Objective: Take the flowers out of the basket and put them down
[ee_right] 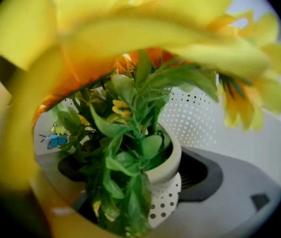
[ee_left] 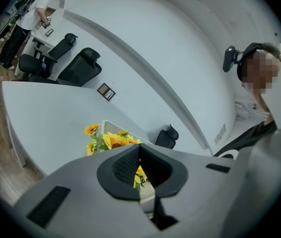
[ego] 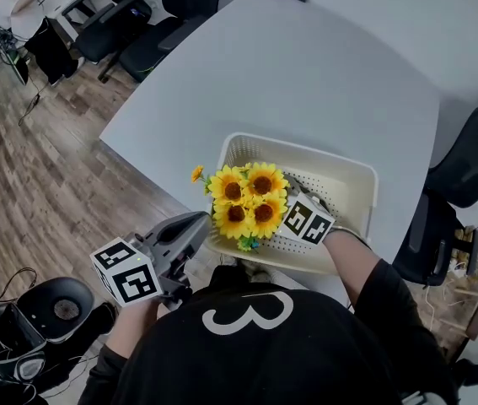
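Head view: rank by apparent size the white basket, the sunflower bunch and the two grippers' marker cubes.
1. white basket
2. sunflower bunch
3. left marker cube and right marker cube: the left looks bigger, but it sits nearer the camera, so I leave these two unranked.

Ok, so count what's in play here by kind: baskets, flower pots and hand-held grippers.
White perforated plastic basket: 1
Cream round pot of yellow artificial sunflowers: 1
Hand-held grippers: 2 (left hand-held gripper, right hand-held gripper)
Total: 4
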